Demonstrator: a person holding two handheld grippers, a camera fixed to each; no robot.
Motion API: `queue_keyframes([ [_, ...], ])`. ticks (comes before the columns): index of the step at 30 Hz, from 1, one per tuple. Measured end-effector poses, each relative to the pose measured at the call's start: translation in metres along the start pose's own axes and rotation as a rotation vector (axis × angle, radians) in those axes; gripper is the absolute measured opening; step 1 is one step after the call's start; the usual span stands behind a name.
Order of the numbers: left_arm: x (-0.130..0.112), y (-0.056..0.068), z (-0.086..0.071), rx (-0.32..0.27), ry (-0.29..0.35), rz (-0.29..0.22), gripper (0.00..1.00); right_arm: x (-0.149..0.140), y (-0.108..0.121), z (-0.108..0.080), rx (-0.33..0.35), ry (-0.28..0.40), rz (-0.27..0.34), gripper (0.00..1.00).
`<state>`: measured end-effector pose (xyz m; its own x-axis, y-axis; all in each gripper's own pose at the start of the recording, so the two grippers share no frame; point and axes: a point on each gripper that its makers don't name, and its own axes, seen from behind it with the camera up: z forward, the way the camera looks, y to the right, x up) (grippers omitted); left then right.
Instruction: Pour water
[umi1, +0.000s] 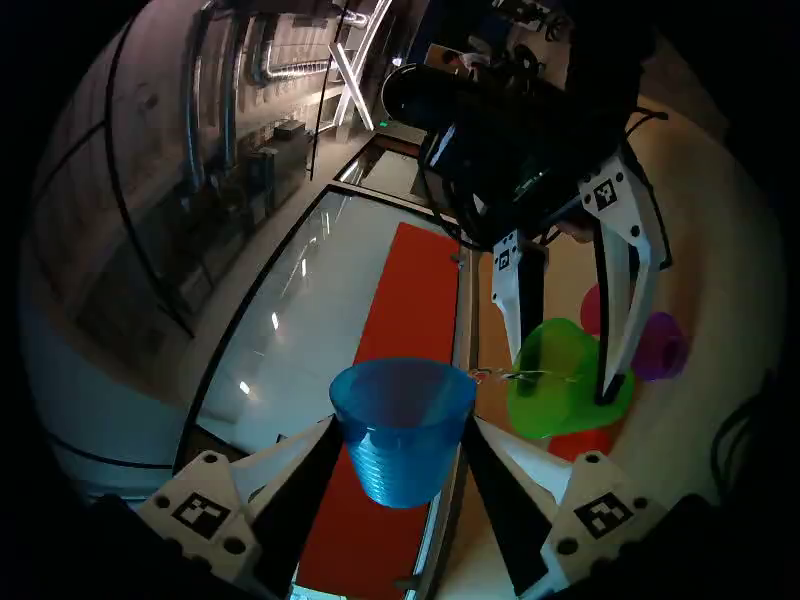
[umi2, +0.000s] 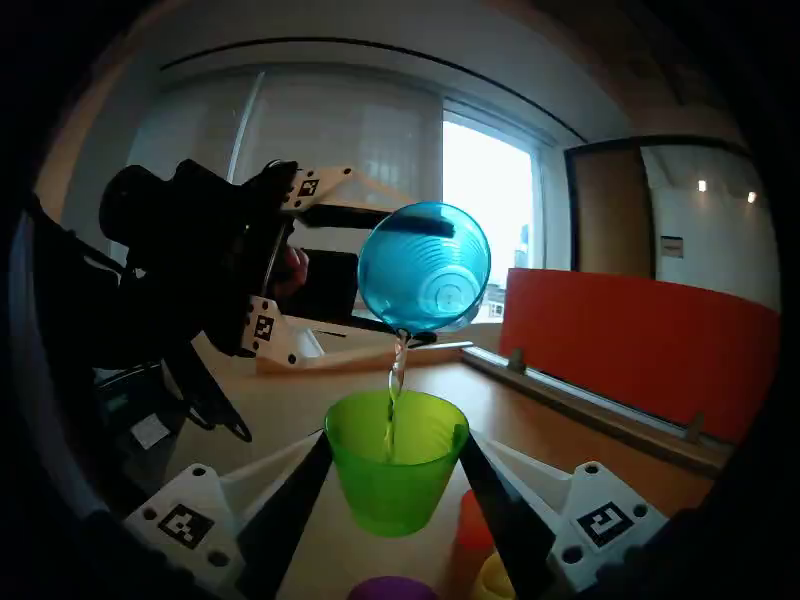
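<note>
My left gripper (umi1: 400, 440) is shut on a blue cup (umi1: 402, 428), tipped on its side. In the right gripper view the blue cup (umi2: 424, 268) hangs tilted above a green cup (umi2: 397, 470), and a thin stream of water (umi2: 396, 385) runs from its rim into the green cup. My right gripper (umi2: 396, 465) is shut on that green cup, held upright over the wooden table (umi2: 560, 440). In the left gripper view the green cup (umi1: 560, 375) sits between the right gripper's white fingers (umi1: 625, 300), with water (umi1: 505, 376) crossing to it.
A purple cup (umi1: 662, 345) and a pink one (umi1: 592, 310) stand behind the green cup. Orange (umi2: 475, 525), yellow (umi2: 497, 580) and purple (umi2: 395, 590) cups sit low near my right gripper. A red divider panel (umi2: 640, 345) edges the table; a window (umi2: 490, 190) lies beyond.
</note>
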<state>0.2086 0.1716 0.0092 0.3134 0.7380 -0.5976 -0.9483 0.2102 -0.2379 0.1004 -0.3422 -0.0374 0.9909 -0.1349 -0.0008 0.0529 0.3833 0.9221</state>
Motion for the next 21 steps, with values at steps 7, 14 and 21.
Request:
queue_keyframes([
  [7,0.0,-0.0014,0.0001,0.006,-0.002,0.014,0.82,-0.0002,-0.0002,-0.0004,-0.001,0.001,-0.001,0.9],
  [14,0.0029,-0.0011,-0.0003,0.008,0.002,0.034,0.83,-0.0008,-0.0002,0.0002,-0.001,0.003,-0.003,0.9],
  [21,0.0039,-0.0008,0.0002,0.013,0.003,0.054,0.82,-0.0005,-0.0002,-0.0002,-0.002,0.005,-0.003,0.9],
])
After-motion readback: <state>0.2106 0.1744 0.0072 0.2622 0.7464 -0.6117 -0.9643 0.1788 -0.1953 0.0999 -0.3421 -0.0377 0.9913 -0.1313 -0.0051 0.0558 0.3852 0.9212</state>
